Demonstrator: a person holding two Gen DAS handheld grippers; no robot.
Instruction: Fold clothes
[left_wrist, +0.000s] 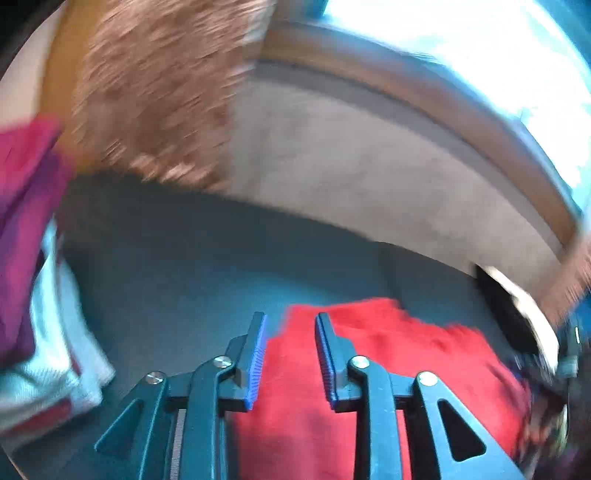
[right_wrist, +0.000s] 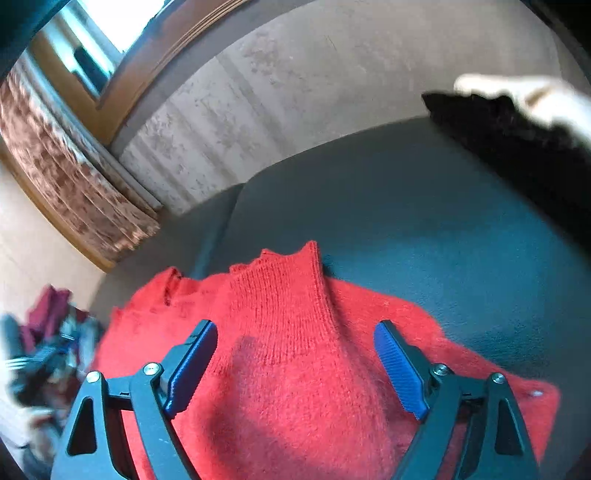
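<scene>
Red sweater on grey cushion, left gripper narrowly parted, empty, right gripper wide, empty

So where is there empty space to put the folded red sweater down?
The widest bare patch is the dark grey cushion, between the red sweater, the beige wall and the black-and-white furry thing. There is more bare cushion between the sweater and the purple and white clothes. It is crowded by the jumbled clothes pile beside the sweater.
</scene>
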